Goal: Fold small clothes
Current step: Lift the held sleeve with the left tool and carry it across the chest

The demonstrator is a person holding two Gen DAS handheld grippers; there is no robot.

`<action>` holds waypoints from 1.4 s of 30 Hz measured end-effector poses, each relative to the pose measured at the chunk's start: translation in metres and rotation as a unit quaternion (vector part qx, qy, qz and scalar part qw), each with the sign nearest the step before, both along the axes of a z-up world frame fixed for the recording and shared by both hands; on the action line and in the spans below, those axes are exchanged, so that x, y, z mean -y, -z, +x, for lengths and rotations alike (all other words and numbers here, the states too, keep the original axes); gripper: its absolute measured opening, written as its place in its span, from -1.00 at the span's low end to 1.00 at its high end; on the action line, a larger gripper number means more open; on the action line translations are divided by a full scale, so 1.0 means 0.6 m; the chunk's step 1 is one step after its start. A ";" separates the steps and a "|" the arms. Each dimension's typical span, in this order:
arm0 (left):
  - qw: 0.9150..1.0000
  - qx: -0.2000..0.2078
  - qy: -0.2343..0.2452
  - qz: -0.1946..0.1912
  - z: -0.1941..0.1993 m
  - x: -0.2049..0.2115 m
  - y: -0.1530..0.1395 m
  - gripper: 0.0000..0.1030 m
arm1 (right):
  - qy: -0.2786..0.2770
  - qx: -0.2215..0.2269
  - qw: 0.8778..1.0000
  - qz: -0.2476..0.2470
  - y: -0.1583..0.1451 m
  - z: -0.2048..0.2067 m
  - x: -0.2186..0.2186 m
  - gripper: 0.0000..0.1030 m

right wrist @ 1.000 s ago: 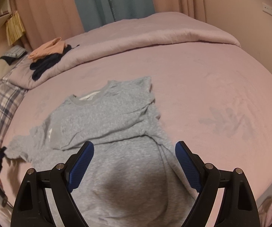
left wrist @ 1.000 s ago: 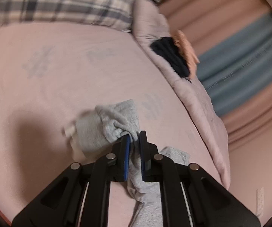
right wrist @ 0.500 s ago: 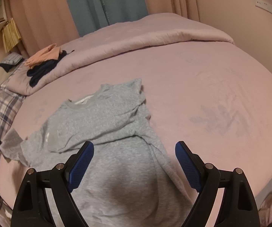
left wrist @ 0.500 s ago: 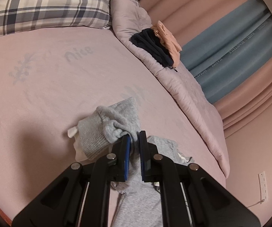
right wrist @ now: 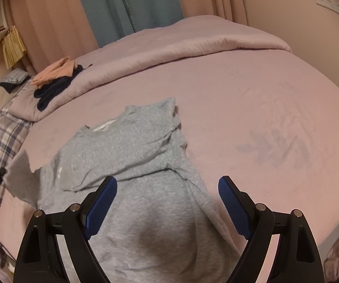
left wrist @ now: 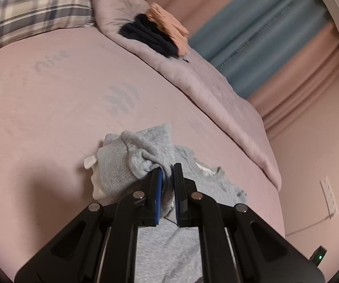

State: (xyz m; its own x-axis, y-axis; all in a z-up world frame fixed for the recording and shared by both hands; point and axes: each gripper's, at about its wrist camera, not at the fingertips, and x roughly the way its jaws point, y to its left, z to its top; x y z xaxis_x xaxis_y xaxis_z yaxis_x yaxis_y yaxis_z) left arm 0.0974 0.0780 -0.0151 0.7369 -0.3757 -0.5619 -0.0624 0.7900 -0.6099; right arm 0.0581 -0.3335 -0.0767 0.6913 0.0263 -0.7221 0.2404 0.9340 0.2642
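So the left hand-held gripper point(left wrist: 167, 176) is clenched on the cuff end of the grey sweatshirt's point(right wrist: 134, 160) sleeve point(left wrist: 131, 160), which bunches up just ahead of its blue pads and hangs lifted off the bed point(left wrist: 51, 108). The rest of the sweatshirt lies spread on the pink sheet, body right under the right hand-held gripper point(right wrist: 167, 202). That one hovers released, jaws wide apart, with nothing between them. Far ahead of the right one, on the folded-back duvet point(right wrist: 181, 44), sits a little pile: a dark garment point(right wrist: 51, 90) with a peach one point(right wrist: 56, 72) touching it. Plaid pillow point(left wrist: 35, 11) is up ahead-left of the left one.
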 end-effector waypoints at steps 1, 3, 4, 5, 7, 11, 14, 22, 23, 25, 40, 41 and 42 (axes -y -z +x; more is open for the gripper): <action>1.000 0.000 0.010 0.002 0.002 0.012 0.000 -0.85 | 0.000 0.000 1.000 -0.001 0.000 -0.001 0.001 0.69; 1.000 -0.001 0.022 0.006 0.002 0.026 0.002 -0.85 | 0.002 -0.001 1.000 -0.002 0.001 -0.002 0.002 0.69; 0.999 -0.002 0.030 0.009 0.005 0.036 0.003 -0.85 | 0.004 -0.003 1.000 -0.003 0.001 -0.002 0.004 0.69; 0.999 -0.004 0.038 0.013 0.007 0.046 0.005 -0.85 | 0.006 -0.002 1.000 -0.002 0.001 -0.003 0.006 0.69; 0.998 -0.008 0.052 0.018 0.011 0.064 0.008 -0.85 | 0.008 0.000 1.000 0.001 0.000 -0.005 0.009 0.69; 0.997 -0.012 0.080 0.018 0.017 0.097 0.019 -0.85 | 0.010 0.003 1.000 0.002 -0.001 -0.009 0.015 0.69; 0.994 -0.023 0.104 0.022 0.027 0.129 0.034 -0.85 | 0.013 0.001 1.000 0.004 0.002 -0.010 0.021 0.69; 0.988 -0.062 0.142 0.012 0.050 0.175 0.091 -0.85 | 0.014 -0.006 1.000 0.016 0.013 -0.013 0.030 0.69; 0.987 -0.068 0.147 0.008 0.053 0.179 0.099 -0.85 | 0.014 -0.006 1.000 0.016 0.015 -0.013 0.029 0.69; 0.985 -0.081 0.152 0.003 0.057 0.186 0.114 -0.85 | 0.011 -0.008 1.000 0.018 0.018 -0.011 0.028 0.69; 0.974 -0.109 0.192 -0.045 0.020 0.166 0.124 0.57 | -0.031 -0.031 0.999 0.028 0.042 0.006 -0.005 0.69; 0.976 -0.094 0.191 -0.053 0.011 0.153 0.110 0.59 | -0.036 -0.031 0.999 0.025 0.041 0.008 -0.008 0.69; 0.978 -0.079 0.184 -0.051 0.001 0.135 0.092 0.65 | -0.040 -0.031 0.998 0.023 0.039 0.009 -0.012 0.69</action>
